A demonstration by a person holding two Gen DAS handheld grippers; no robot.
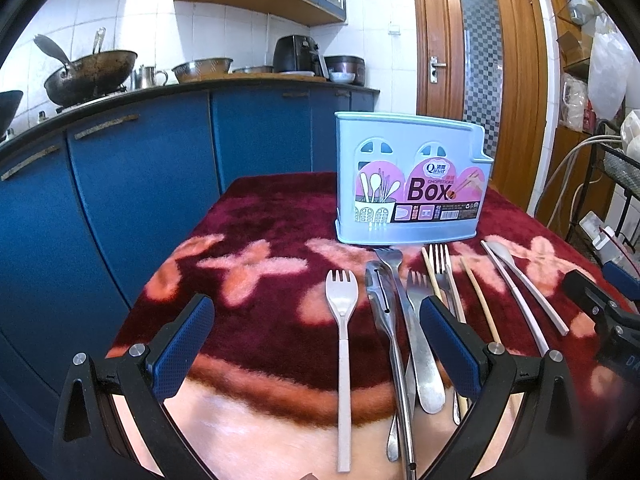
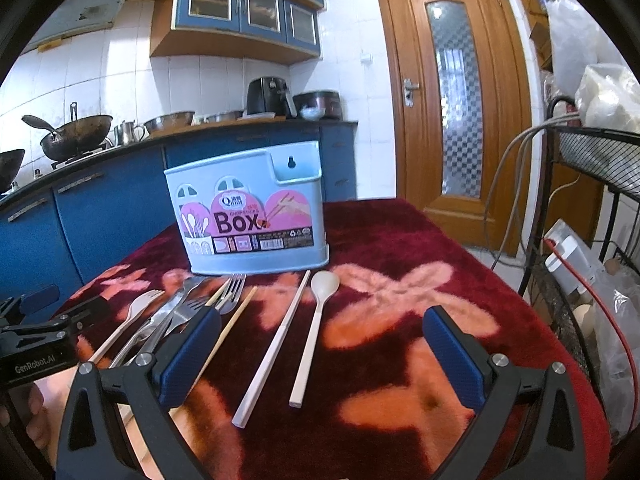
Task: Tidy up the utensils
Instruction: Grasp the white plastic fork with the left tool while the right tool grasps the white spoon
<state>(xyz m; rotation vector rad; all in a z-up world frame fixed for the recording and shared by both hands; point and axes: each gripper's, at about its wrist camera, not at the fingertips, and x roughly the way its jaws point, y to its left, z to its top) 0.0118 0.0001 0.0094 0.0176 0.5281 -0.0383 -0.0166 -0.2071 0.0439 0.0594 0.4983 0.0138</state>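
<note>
A light blue chopsticks box (image 1: 408, 184) stands upright at the back of the table; it also shows in the right wrist view (image 2: 250, 216). Utensils lie in a row before it: a beige fork (image 1: 342, 344), metal tongs (image 1: 390, 344), metal forks (image 1: 420, 320), bamboo chopsticks (image 1: 478, 300), a pink chopstick (image 2: 272, 350) and a beige spoon (image 2: 316, 320). My left gripper (image 1: 316, 344) is open and empty, above the beige fork and tongs. My right gripper (image 2: 322, 354) is open and empty, above the pink chopstick and spoon.
A dark red blanket with pink flowers (image 2: 400, 320) covers the table. Blue kitchen cabinets (image 1: 140, 184) stand at the left. A black wire rack (image 2: 592, 200) with bags and cables stands close to the table's right edge. A wooden door (image 2: 456, 96) is behind.
</note>
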